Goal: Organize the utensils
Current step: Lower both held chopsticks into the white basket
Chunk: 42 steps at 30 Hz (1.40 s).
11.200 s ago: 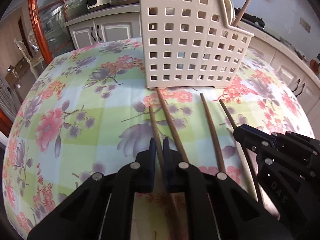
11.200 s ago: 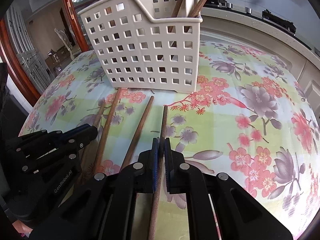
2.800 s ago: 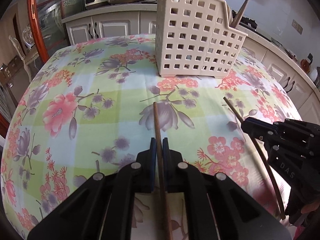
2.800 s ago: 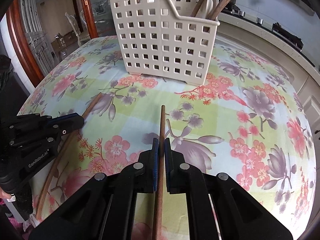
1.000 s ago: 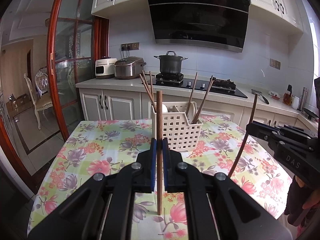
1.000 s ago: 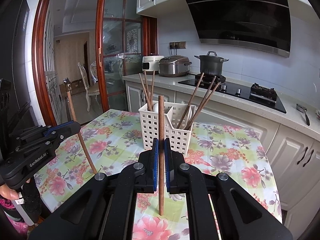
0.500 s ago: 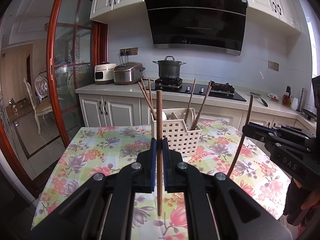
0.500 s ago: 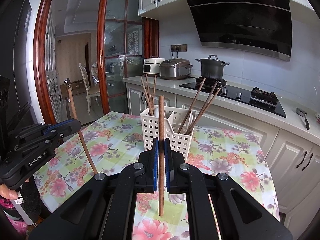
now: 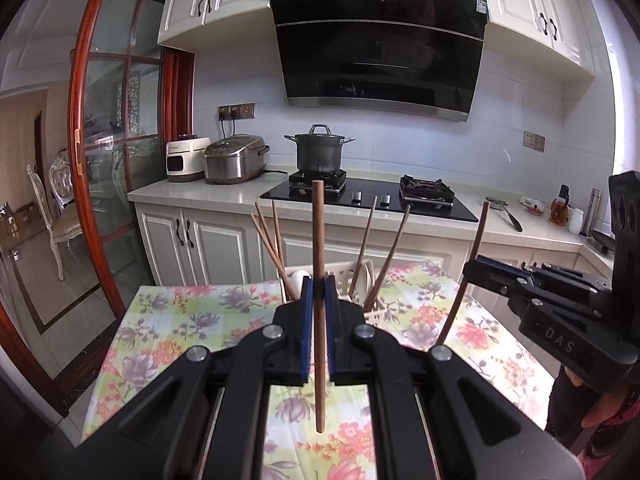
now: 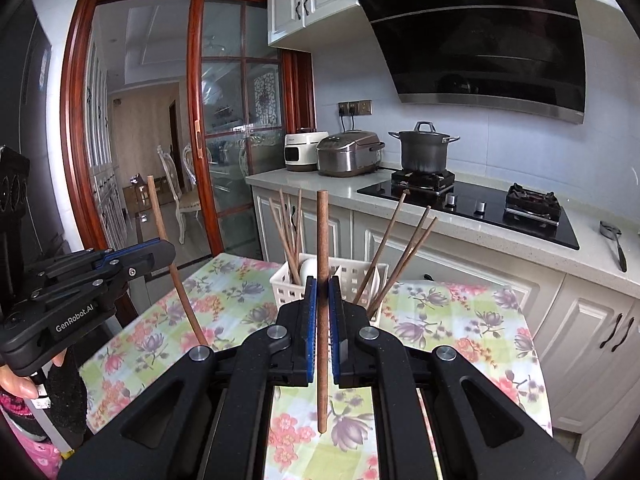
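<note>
Slim round wooden chopsticks (image 9: 319,240), perforated plastic basket (image 10: 352,276)

Two labels showing, both on gripper bodies.
"DAS" sitting on right gripper (image 9: 476,270); "GenRobot.AI" sitting on left gripper (image 10: 168,250).

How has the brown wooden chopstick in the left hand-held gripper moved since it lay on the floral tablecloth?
Yes: the brown wooden chopstick is lifted upright, clear above the floral tablecloth, before the white perforated basket.
</note>
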{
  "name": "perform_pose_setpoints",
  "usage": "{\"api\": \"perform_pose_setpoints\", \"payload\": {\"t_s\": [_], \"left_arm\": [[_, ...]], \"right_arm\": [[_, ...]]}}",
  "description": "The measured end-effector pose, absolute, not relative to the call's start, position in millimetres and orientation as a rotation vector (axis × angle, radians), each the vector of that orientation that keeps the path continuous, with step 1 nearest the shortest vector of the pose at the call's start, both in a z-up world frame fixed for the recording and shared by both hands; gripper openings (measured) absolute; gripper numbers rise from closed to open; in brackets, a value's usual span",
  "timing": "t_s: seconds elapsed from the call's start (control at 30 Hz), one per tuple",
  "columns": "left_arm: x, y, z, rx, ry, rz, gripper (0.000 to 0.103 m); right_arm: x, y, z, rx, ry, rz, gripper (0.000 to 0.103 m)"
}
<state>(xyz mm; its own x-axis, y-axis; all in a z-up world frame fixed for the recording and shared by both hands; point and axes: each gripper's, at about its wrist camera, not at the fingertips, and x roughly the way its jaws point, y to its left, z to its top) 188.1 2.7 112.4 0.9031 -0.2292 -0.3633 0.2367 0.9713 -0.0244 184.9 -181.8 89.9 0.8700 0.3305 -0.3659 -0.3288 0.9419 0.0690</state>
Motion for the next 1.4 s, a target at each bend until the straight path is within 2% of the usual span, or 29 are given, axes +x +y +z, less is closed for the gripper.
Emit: {"api": "perform_pose_setpoints", "payload": {"t_s": [0.4, 0.77, 1.03, 1.33, 1.4], "left_arm": [[238, -15, 174, 0.05, 0.289, -0.212, 0.006], [301, -22, 196, 0.04, 0.271, -0.196, 0.006], [338, -25, 165, 0.025, 0.344, -0.21, 0.006], [368, -14, 93, -0.026, 0.493, -0.236, 0.006], [371, -12, 82, -0.027, 0.508, -0.236, 0.006]], "right_arm": [[242, -187, 129, 0.035, 0.339, 0.311, 0.006], [301, -192, 151, 0.059, 0.305, 0.304, 0.006], [342, -183, 121, 0.055, 0.392, 0.329, 0.006], [362, -178, 67, 0.068, 0.498, 0.339, 0.007], [365, -180, 59, 0.083, 0.52, 0.343, 0.011]]}}
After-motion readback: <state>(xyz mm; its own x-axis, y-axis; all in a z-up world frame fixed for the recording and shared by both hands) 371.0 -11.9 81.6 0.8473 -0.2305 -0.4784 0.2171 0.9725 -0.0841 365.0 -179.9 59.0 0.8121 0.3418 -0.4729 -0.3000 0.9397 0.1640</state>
